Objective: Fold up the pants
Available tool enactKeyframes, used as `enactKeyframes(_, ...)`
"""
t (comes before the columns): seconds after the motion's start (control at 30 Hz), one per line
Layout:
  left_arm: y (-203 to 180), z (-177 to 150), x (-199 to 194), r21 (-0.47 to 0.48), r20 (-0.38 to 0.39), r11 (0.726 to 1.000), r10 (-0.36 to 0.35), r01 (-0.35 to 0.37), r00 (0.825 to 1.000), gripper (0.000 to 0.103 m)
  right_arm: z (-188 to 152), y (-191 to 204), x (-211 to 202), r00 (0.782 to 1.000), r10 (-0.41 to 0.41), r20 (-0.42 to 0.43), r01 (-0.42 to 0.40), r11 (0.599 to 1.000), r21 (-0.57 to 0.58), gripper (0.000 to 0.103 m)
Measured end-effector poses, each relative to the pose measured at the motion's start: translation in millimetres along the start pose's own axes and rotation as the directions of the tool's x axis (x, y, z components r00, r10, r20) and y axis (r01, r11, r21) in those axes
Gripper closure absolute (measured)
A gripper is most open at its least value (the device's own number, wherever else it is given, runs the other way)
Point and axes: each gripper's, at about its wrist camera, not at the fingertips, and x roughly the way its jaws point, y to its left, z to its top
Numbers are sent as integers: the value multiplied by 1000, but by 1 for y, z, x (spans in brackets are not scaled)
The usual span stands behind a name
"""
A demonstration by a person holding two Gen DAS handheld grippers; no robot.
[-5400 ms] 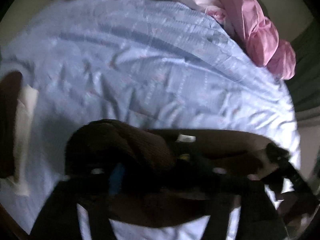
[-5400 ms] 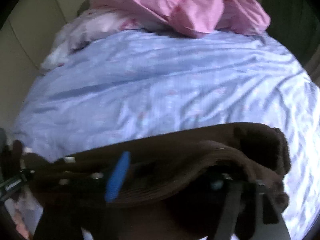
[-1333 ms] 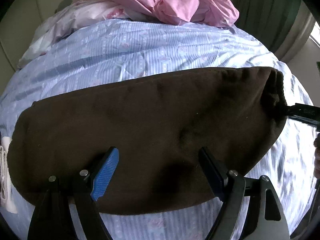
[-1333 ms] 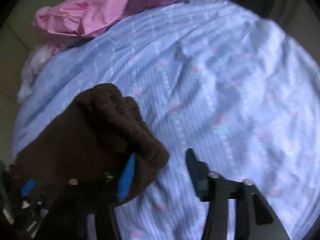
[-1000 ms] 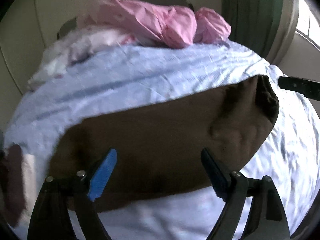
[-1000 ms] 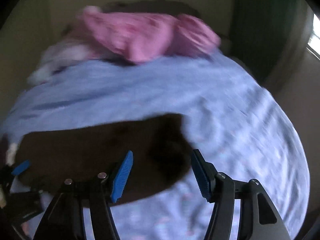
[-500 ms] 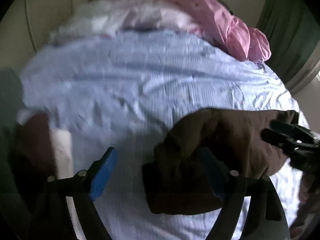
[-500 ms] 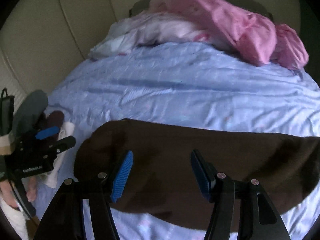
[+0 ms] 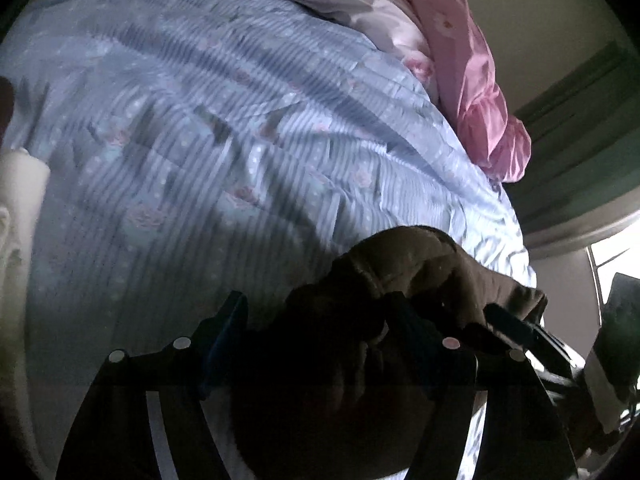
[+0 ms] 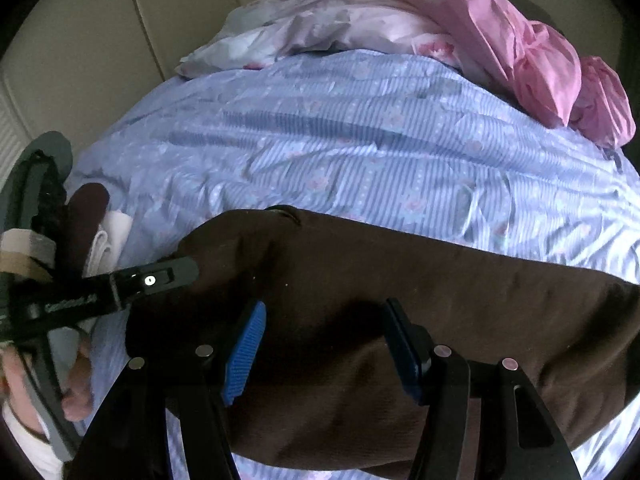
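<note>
On a blue striped bedsheet [image 10: 360, 148], brown pants [image 10: 420, 280] lie folded into a long dark band across the near side of the bed.

At the band's left end, the left gripper [image 9: 320, 312] has a bunched fold of the fabric between its spread fingers, though whether they pinch it cannot be told; in the right view, the tool reaches in from the left edge to touch the cloth. Over the middle, the right gripper [image 10: 324, 332] hovers with blue-padded fingers [image 10: 244, 352] parted, grasping nothing. Far behind, pink bedding [image 10: 500, 28] is heaped.
</note>
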Motion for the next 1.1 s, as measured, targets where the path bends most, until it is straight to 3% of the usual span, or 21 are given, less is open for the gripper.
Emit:
enactKeyframes(0.03, -2, 0, 2, 5, 4, 1000, 0, 0, 1000, 34, 0, -1, 0, 1000, 3, 1, -3, 1000, 3, 43)
enactKeyframes(0.07, -6, -1, 5, 14, 6, 1000, -1, 1, 1000, 40, 0, -1, 0, 1000, 4, 3, -4, 1000, 4, 43)
enactKeyframes(0.1, -9, -1, 8, 25, 4, 1000, 3, -3, 1000, 56, -1, -1, 0, 1000, 4, 4, -4, 1000, 4, 43)
enactKeyframes(0.23, -29, -8, 2, 111, 48, 989, 90, -95, 995, 69, -2, -2, 0, 1000, 1, 5, -1, 1000, 7, 43)
enactKeyframes(0.37, -43, -19, -33, 148, 144, 977, 129, -151, 981, 78, -2, -1, -1, 1000, 1, 14, -1, 1000, 8, 43)
enactKeyframes(0.5, -47, -25, -56, 176, 197, 946, 237, -272, 951, 79, -4, 2, -8, 998, 31, 51, -31, 1000, -2, 43)
enactKeyframes(0.63, -23, -20, -44, 148, 111, 957, 235, -250, 966, 78, -1, 8, -5, 998, 19, 63, -19, 1000, -5, 43)
enactKeyframes(0.73, -15, -21, -26, 145, 70, 952, 260, -268, 963, 71, 1, 3, 10, 997, -61, 36, 60, 998, 29, 43)
enactKeyframes(0.87, -18, -26, -28, 158, 99, 931, 317, -329, 943, 50, -2, -16, 17, 996, -86, 9, 86, 995, 53, 43)
enactKeyframes(0.93, -27, -28, -44, 161, 178, 895, 387, -415, 905, 32, -6, -29, 4, 994, -103, 28, 101, 993, 61, 43)
enactKeyframes(0.97, -34, -31, -53, 160, 227, 869, 429, -468, 874, 20, -7, -33, -3, 993, -106, 47, 103, 993, 58, 43)
enactKeyframes(1.0, -45, -36, -63, 166, 293, 834, 469, -527, 834, 15, -10, -39, -14, 991, -110, 76, 107, 993, 48, 43)
enactKeyframes(1.07, -74, -51, -79, 194, 438, 741, 521, -643, 732, 12, -14, -50, -40, 981, -141, 133, 136, 990, 44, 43)
enactKeyframes(1.1, -86, -57, -84, 215, 483, 711, 519, -670, 706, 6, -16, -56, -51, 975, -150, 162, 143, 988, 49, 43)
